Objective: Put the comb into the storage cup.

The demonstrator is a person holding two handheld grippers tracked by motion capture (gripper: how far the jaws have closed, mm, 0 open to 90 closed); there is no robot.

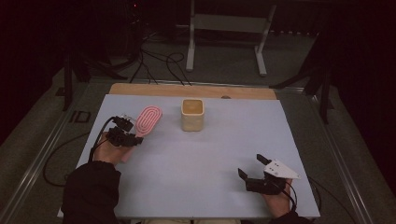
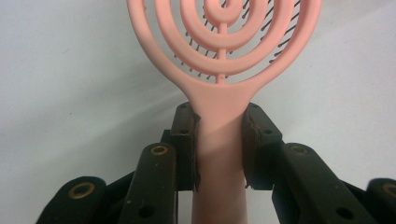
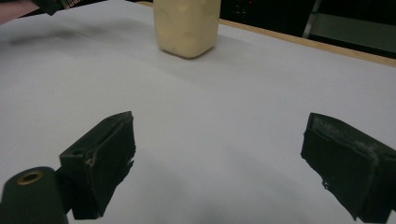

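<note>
A pink hairbrush (image 1: 148, 120) with a ringed oval head lies at the left of the white table sheet (image 1: 210, 154). My left gripper (image 1: 132, 132) is shut on the pink hairbrush's handle (image 2: 219, 140), just below the head, with a black jaw pressed on each side. A cream square cup (image 1: 192, 114) stands upright at the back middle, to the right of the brush head. My right gripper (image 1: 250, 165) hovers near the front right, open, with nothing between its jaws. From the right gripper view the cream cup (image 3: 187, 25) stands far ahead.
A wooden strip (image 1: 191, 90) runs along the table's back edge. Behind it, cables (image 1: 159, 63) lie on the floor by a white frame stand (image 1: 226, 35). A cable trails from the left gripper over the table's left edge.
</note>
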